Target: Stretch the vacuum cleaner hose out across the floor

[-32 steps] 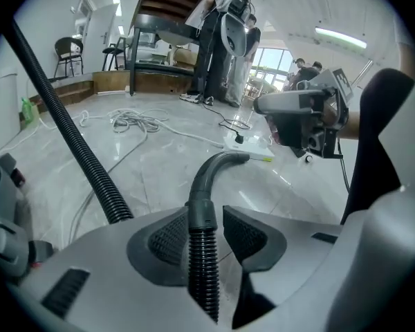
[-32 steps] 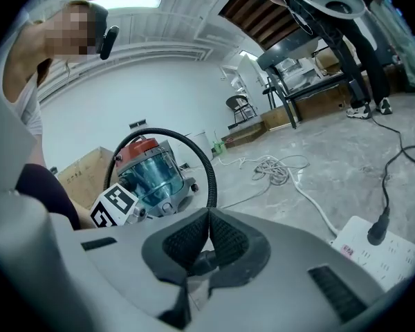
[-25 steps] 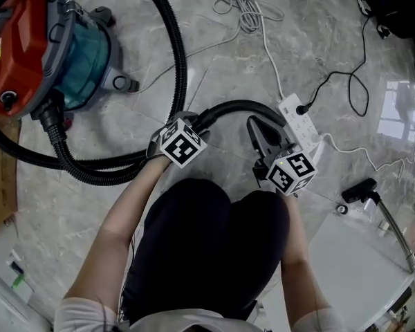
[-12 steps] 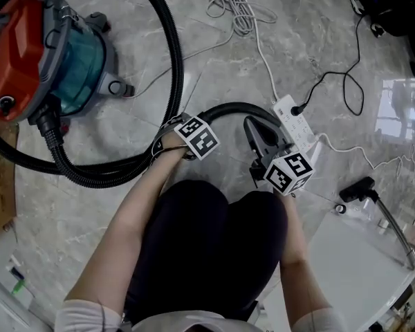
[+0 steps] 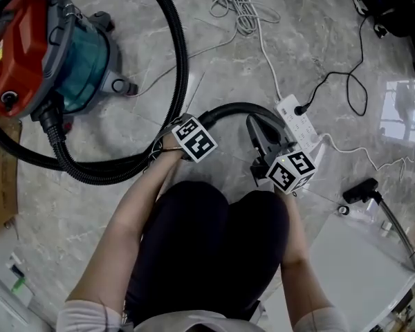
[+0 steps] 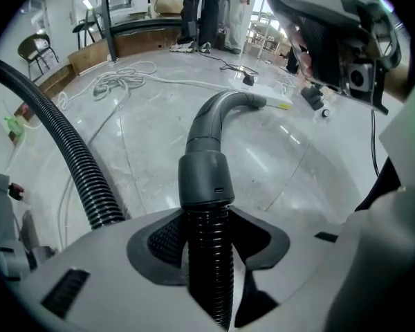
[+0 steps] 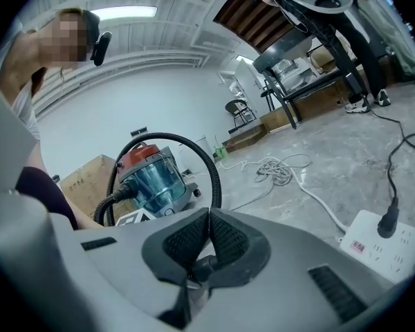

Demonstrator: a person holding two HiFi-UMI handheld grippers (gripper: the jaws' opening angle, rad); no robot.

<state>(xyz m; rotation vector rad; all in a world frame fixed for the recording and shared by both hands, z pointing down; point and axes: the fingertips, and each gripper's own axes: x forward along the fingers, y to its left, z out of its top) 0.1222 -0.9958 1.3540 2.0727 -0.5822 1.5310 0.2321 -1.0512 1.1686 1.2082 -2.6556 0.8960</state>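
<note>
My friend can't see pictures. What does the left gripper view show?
The left gripper has just been closing its jaws on the ribbed black hose, right below its grey cuff. Beyond, the grey curved tube curves away over the marble floor, with a white cable coiled farther back.

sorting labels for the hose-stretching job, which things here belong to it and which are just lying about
Belongs to the job:
vacuum cleaner hose
vacuum cleaner

Just lying about:
power strip
white cable coil
cardboard box
</note>
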